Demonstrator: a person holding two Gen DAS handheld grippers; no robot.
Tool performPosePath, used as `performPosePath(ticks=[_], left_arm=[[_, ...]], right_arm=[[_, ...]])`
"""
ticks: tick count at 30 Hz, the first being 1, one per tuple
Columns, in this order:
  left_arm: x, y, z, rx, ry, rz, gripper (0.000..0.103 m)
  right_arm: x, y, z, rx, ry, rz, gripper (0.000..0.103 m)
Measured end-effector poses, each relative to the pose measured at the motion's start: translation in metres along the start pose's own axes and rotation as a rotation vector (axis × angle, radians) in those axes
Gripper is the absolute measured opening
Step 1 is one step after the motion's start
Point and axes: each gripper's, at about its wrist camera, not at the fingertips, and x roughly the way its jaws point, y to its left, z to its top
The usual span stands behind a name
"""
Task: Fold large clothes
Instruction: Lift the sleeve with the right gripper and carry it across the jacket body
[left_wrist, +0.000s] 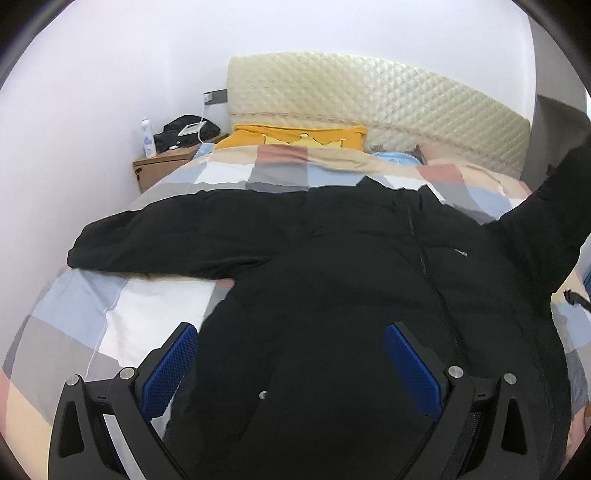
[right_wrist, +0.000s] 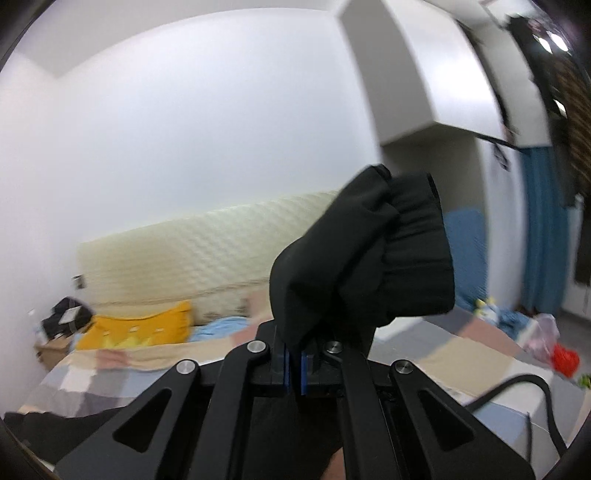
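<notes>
1. A black jacket (left_wrist: 332, 258) lies spread face up on the checked quilt (left_wrist: 110, 314) of a bed, one sleeve stretched out to the left.
2. The left gripper (left_wrist: 291, 354) hovers over the jacket's lower part, fingers wide apart, gripping nothing.
3. The right gripper (right_wrist: 294, 365) is clamped on the other sleeve's cuff (right_wrist: 369, 251), lifted above the bed.

Black jacket (left_wrist: 332, 277) sleeve end cut off at right edge
</notes>
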Motion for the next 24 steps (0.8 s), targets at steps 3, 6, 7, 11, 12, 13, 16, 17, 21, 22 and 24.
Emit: performPosePath(ticks=[3, 6, 7, 11, 12, 13, 16, 17, 21, 22, 24], left_arm=[[-0.001, 0.016, 0.003, -0.019, -0.012, 0.023, 0.102], [-0.006, 0.026, 0.006, -0.038, -0.044, 0.031, 0.102], [-0.008, 0.029, 0.006, -0.053, -0.055, 0.031, 0.102], [-0.002, 0.036, -0.003, -0.099, -0.014, 0.001, 0.102], [-0.001, 0.036, -0.005, -0.092, -0.008, 0.004, 0.102], [0.0, 0.036, -0.006, -0.086, -0.01, 0.014, 0.102], [-0.002, 0.042, -0.007, -0.1, -0.032, 0.028, 0.102], [-0.003, 0.047, -0.007, -0.115, -0.039, 0.028, 0.102], [-0.005, 0.071, -0.008, -0.179, -0.056, 0.012, 0.102], [-0.004, 0.077, -0.009, -0.187, -0.057, 0.002, 0.102], [0.0, 0.089, -0.012, -0.213, -0.051, 0.015, 0.102]], right_arm=[[-0.003, 0.057, -0.002, -0.058, 0.01, 0.068, 0.003], [-0.002, 0.11, -0.015, -0.127, 0.031, 0.123, 0.004], [-0.003, 0.128, -0.022, -0.159, 0.032, 0.127, 0.003], [-0.004, 0.19, -0.055, -0.248, 0.031, 0.157, 0.003], [-0.002, 0.208, -0.068, -0.271, 0.041, 0.171, 0.003], [-0.001, 0.224, -0.077, -0.292, 0.05, 0.185, 0.003], [0.002, 0.271, -0.121, -0.386, 0.083, 0.242, 0.003], [0.002, 0.283, -0.136, -0.407, 0.097, 0.258, 0.003], [0.008, 0.314, -0.188, -0.45, 0.18, 0.315, 0.003], [0.012, 0.321, -0.203, -0.462, 0.208, 0.329, 0.003], [0.018, 0.335, -0.227, -0.488, 0.258, 0.352, 0.003]])
